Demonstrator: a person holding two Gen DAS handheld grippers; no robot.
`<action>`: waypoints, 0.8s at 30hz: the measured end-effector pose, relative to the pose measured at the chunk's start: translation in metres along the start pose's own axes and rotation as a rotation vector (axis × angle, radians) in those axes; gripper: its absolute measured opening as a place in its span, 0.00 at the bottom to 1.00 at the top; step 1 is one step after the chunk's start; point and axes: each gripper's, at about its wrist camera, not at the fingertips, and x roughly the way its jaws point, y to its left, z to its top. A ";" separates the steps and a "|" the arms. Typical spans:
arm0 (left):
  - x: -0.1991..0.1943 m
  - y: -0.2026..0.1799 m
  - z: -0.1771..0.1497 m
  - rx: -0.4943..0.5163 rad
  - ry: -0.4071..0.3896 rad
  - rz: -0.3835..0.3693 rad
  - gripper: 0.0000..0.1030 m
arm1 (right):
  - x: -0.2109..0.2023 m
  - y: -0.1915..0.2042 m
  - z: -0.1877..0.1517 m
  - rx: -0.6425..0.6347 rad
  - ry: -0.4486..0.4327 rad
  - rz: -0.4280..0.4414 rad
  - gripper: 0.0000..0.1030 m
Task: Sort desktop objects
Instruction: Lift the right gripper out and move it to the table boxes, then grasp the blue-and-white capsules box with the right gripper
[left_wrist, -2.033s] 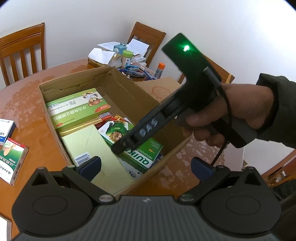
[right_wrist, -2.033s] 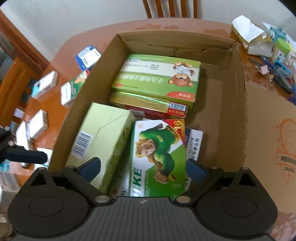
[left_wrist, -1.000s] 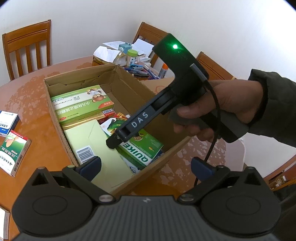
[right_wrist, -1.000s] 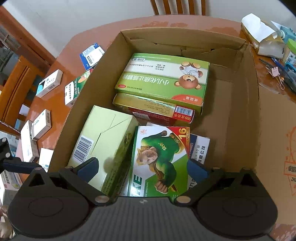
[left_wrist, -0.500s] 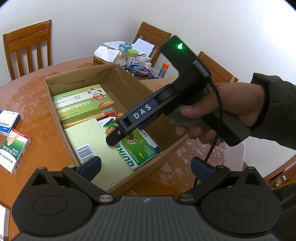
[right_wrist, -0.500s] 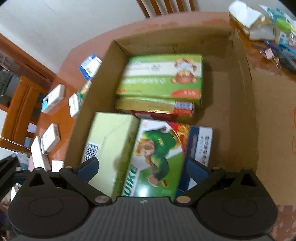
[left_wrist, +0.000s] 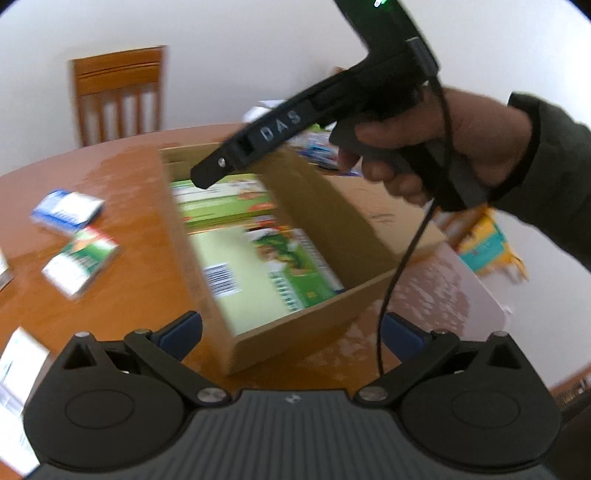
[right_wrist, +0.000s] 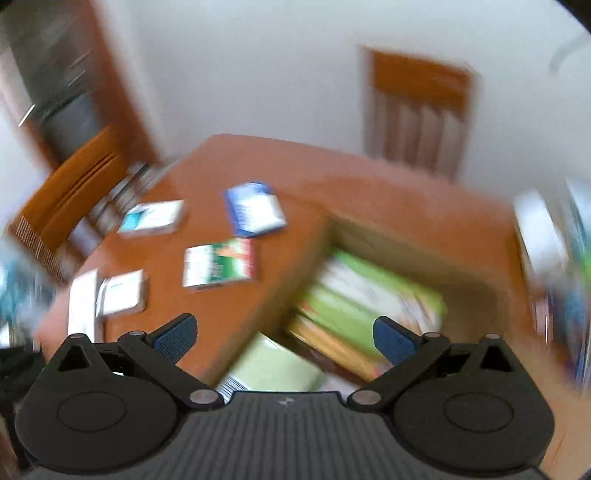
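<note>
Both views are motion-blurred. Left gripper (left_wrist: 291, 328) has its jaws spread wide with nothing between them, hovering over the near corner of the cardboard box (left_wrist: 332, 314) on the wooden table (left_wrist: 122, 184). Right gripper (right_wrist: 282, 332) is also spread wide and empty; from the left wrist view its black body sits above the box's far end, gripped by a hand (left_wrist: 454, 147) in a dark sleeve (left_wrist: 554, 158). Box holds packed medicine cartons — a pale green carton (left_wrist: 229, 266) with a barcode, a green carton (left_wrist: 295, 266) beside it, another green one (left_wrist: 221, 199) at the far end. Loose on the table left of the box: a blue-white carton (right_wrist: 255, 208), a green-white carton (right_wrist: 219, 266), 2 white ones (right_wrist: 151, 218) (right_wrist: 122, 291). Wooden chair (left_wrist: 118, 96) behind.
</note>
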 end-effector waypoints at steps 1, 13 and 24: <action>-0.005 0.004 -0.004 -0.018 -0.008 0.015 1.00 | 0.004 0.014 0.009 -0.098 -0.008 0.005 1.00; -0.035 0.061 -0.031 -0.201 -0.041 0.099 1.00 | 0.176 0.027 0.128 -0.195 0.212 -0.007 1.00; -0.037 0.104 -0.026 -0.265 -0.054 0.147 1.00 | 0.309 0.031 0.160 -0.182 0.375 -0.051 0.96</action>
